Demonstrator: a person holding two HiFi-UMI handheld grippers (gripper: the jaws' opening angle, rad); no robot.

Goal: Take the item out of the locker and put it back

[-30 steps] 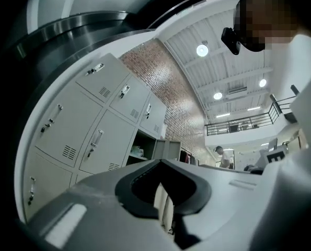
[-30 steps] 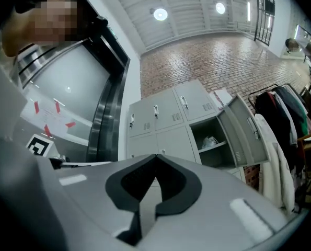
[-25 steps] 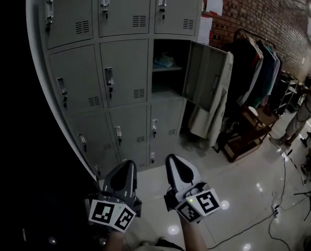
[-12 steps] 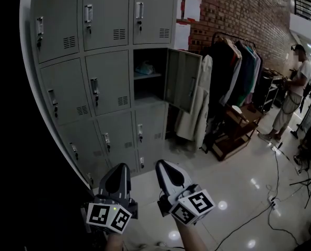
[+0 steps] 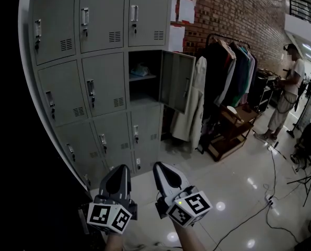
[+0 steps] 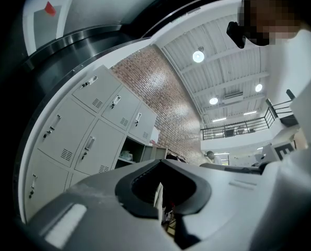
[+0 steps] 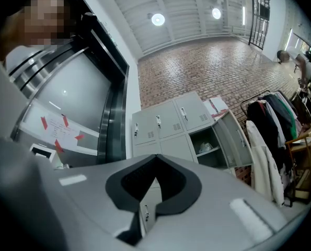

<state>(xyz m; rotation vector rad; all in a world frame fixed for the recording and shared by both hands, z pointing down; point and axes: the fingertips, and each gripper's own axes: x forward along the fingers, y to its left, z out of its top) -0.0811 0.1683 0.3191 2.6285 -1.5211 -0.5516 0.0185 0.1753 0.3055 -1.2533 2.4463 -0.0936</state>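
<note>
Hanging low over the glossy floor (image 5: 239,182), both tools sat side by side and well short of the lockers (image 5: 103,77). The left hand-held gripper (image 5: 121,168) had its jaws pressed together at the tips with nothing between them, and its own view showed only a thin slit below the joined tips. The right hand-held gripper (image 5: 161,167) was just beside it, jaws likewise pressed together and empty, its marker cube (image 5: 189,207) turned toward the camera. The grey lockers stood in three columns, and one compartment in the right column, second row from the top, stood open, its door (image 5: 175,80) swung out to the right. Inside, the item (image 5: 141,69), a pale crumpled bundle, lay on the shelf (image 5: 142,78), about midway between the shelf's left and right edges and back from its front edge. A long pale coat (image 5: 189,109) hung just beside the open door, with a rack of dark clothes (image 5: 233,67) beyond it against the brick wall (image 5: 233,9). A person (image 5: 287,88) stood far off at the right.
</note>
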